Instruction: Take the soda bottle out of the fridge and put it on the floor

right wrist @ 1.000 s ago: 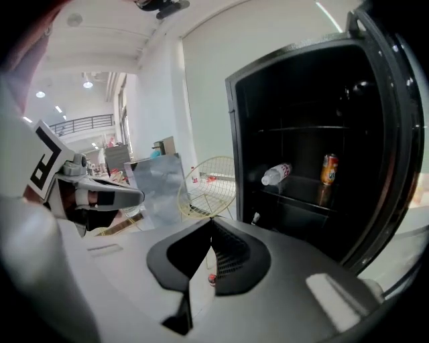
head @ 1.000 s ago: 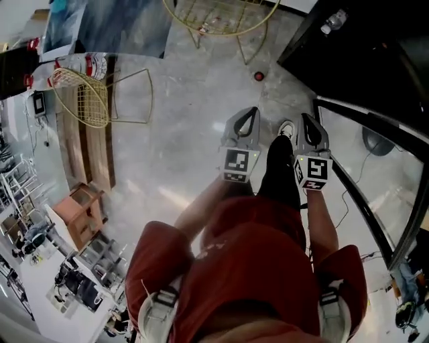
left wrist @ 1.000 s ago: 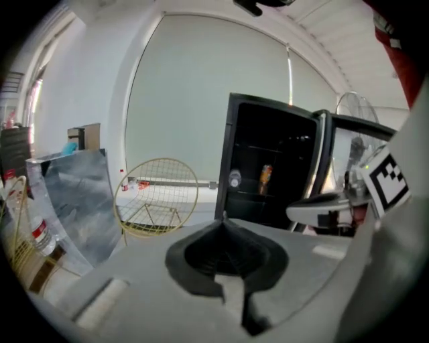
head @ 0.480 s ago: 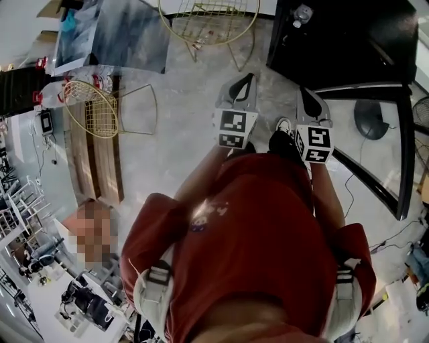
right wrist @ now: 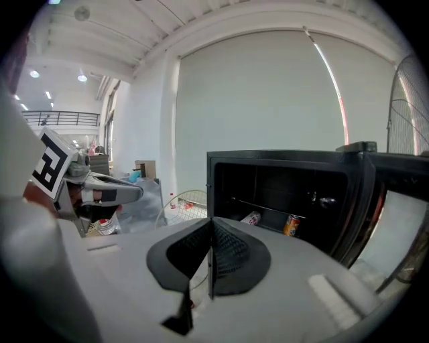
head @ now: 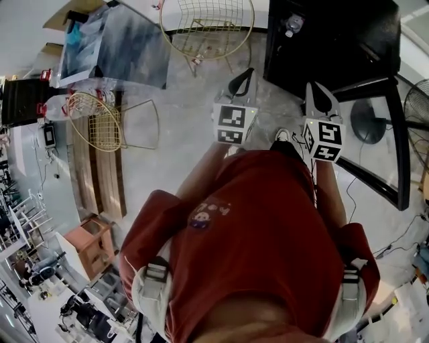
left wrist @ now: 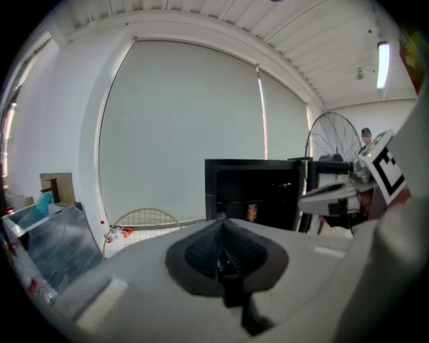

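The black fridge [head: 335, 40] stands with its glass door [head: 379, 144] swung open to the right. On its shelf lie a white and red drink container [right wrist: 251, 218] on its side and an upright orange can [right wrist: 290, 225]; the orange can [left wrist: 252, 212] also shows in the left gripper view. Which one is the soda bottle I cannot tell. My left gripper [head: 248, 72] [left wrist: 223, 221] and right gripper [head: 314, 87] [right wrist: 212, 221] are both shut and empty. They are held side by side in front of the fridge, short of its opening.
Two gold wire chairs [head: 208, 20] [head: 97, 117] and a glass table [head: 114, 43] stand to the left. A floor fan [head: 369, 120] sits behind the open door. A small clear object [head: 291, 23] rests on the fridge top. A wooden stool [head: 90, 244] is at lower left.
Both grippers have risen and come nearer the fridge, still shut. The head view has shifted so that more of the fridge and its open door shows.
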### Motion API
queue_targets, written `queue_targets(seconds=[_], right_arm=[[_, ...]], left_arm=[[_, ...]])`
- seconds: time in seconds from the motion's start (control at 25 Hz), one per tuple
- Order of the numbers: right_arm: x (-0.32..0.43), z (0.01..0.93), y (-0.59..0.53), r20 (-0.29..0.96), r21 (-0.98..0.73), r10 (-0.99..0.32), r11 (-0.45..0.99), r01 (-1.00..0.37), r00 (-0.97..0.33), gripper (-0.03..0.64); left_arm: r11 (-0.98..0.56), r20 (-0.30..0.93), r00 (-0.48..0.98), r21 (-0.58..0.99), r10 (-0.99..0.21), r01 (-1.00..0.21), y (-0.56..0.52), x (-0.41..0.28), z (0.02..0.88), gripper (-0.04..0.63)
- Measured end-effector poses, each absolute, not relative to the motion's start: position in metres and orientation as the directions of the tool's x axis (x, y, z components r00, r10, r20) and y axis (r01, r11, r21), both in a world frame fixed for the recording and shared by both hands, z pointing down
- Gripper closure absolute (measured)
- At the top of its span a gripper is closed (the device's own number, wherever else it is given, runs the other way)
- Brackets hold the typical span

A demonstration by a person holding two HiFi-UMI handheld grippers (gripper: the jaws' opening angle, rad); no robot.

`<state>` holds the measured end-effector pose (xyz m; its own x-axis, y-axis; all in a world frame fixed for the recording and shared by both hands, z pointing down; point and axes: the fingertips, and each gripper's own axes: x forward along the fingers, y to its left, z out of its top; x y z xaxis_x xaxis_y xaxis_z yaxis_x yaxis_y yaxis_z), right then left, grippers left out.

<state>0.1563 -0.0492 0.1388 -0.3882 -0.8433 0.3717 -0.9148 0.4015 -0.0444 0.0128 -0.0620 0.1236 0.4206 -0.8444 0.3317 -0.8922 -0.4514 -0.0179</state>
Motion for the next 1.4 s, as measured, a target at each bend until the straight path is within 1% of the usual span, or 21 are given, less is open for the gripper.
queue_targets(seconds=[0.24, 0.6, 1.4], right_arm=[[0.173, 0.135, -0.055, 0.356, -0.047, -0.865, 0.361, -0.931, -0.353, 0.615], [0.185, 0.135, -0.057, 0.355, -0.026, -0.876, 0.340, -0.940, -0.326, 0.615], [0.189, 0.124, -0.046, 0.326, -0.030, -0.895, 0.313, -0.949, -0.305, 0.615]], left_arm=[[-0.471, 0.329, 0.437, -0.026, -0.837, -0.882, -0.069, 0.024, 0.121, 0.595], [-0.473, 0.321, 0.440, -0.029, -0.838, -0.880, -0.071, 0.027, 0.121, 0.595], [-0.479, 0.311, 0.448, -0.027, -0.838, -0.877, -0.058, 0.029, 0.118, 0.595]])
